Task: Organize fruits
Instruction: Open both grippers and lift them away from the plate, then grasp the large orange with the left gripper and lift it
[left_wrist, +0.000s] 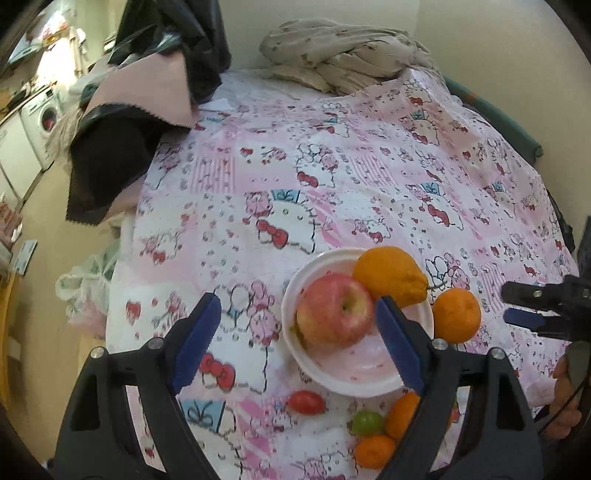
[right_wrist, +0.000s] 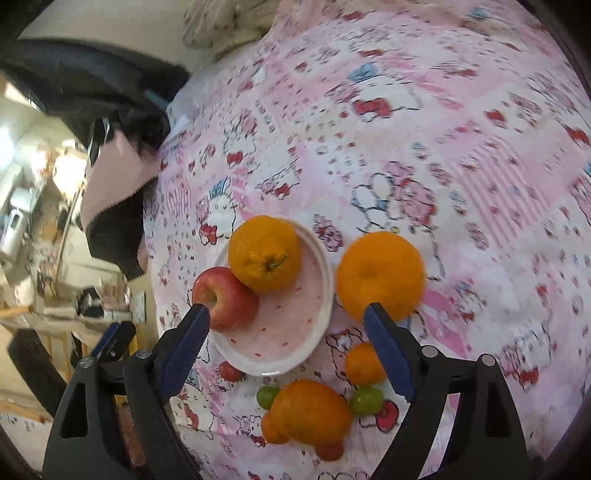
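A pink-and-white bowl (left_wrist: 369, 369) sits on the patterned tablecloth and holds a red apple (left_wrist: 334, 310) and a large knobbly orange (left_wrist: 389, 275). A round orange (left_wrist: 456, 314) lies just right of the bowl. My left gripper (left_wrist: 297, 341) is open and empty above the bowl's near left side. My right gripper (right_wrist: 284, 349) is open and empty over the bowl (right_wrist: 314, 317), with the apple (right_wrist: 225, 297), the knobbly orange (right_wrist: 264, 253) and the round orange (right_wrist: 380, 275) ahead. It also shows at the right edge of the left wrist view (left_wrist: 532, 306).
Small fruits lie near the bowl: a red tomato (left_wrist: 306, 402), a green grape (left_wrist: 365, 422), small oranges (left_wrist: 373, 450), an orange (right_wrist: 312, 411) and grapes (right_wrist: 365, 400). Crumpled cloth (left_wrist: 343, 55) lies at the table's far edge. Dark clothing (left_wrist: 110, 155) hangs at the left.
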